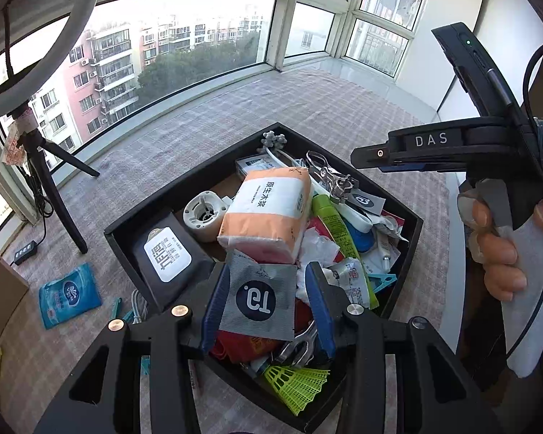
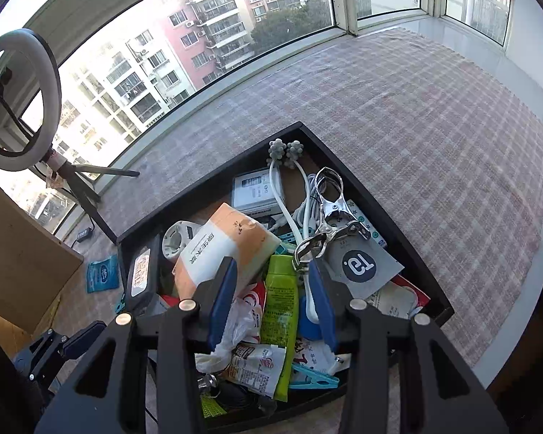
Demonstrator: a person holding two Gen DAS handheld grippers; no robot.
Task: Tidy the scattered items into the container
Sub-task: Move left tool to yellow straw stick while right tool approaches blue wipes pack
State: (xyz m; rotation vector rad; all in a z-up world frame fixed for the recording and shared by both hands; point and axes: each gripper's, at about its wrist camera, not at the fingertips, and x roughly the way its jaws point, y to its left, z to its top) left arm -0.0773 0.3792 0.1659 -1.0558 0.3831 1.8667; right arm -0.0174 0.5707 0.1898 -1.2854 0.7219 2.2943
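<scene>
Both hand-held grippers above the full black rectangular tray [image 1: 134, 233].
Left hand-held gripper [image 1: 268, 307] parted around grey foil sachet [image 1: 259, 294], unclamped; right hand-held gripper [image 2: 273, 303] parted over green plastic tube [image 2: 280, 311].

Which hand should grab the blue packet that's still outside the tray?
Left. The blue packet lies on the cloth left of the tray, nearest the left gripper. The right gripper hangs farther right. Both jaws stand open.
</scene>
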